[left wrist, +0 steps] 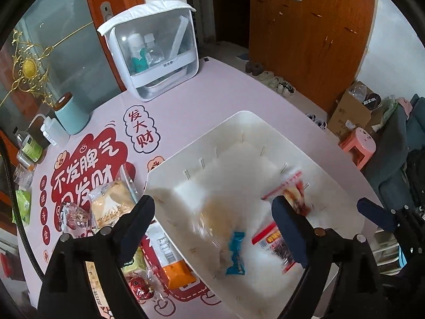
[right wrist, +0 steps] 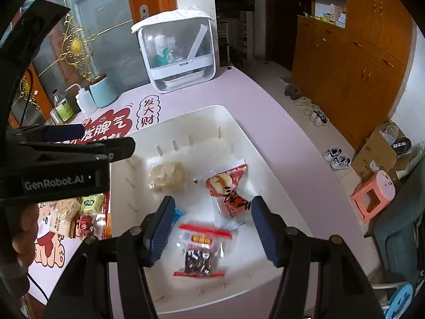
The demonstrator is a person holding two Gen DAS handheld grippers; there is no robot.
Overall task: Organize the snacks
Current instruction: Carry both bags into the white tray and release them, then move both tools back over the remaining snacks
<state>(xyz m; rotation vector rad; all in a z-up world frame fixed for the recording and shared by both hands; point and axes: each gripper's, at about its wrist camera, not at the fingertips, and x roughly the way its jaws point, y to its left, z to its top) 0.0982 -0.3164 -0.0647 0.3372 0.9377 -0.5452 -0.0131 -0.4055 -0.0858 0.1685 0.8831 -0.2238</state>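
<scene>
On my left wrist cam the left gripper (left wrist: 212,226) hangs wide open and empty over the white bin (left wrist: 247,122), a blurry pale bun pack (left wrist: 212,220) under it, while the loose snack pile (left wrist: 111,207) waits on the table at left. Right cam: right gripper (right wrist: 211,228) also wide open, holding nothing, above the red-striped zip bag (right wrist: 203,250) near me and the red pastry pack (right wrist: 231,191) farther in, so I'm guessing the bin's the collection spot.

Pink table (left wrist: 225,101) under my tools: white bin (left wrist: 332,186) centre, clear-fronted organizer (left wrist: 151,53) at 12 o'clock, teal canister (left wrist: 71,114) 10 o'clock, loose snack packets (left wrist: 111,202) 8 o'clock.
</scene>
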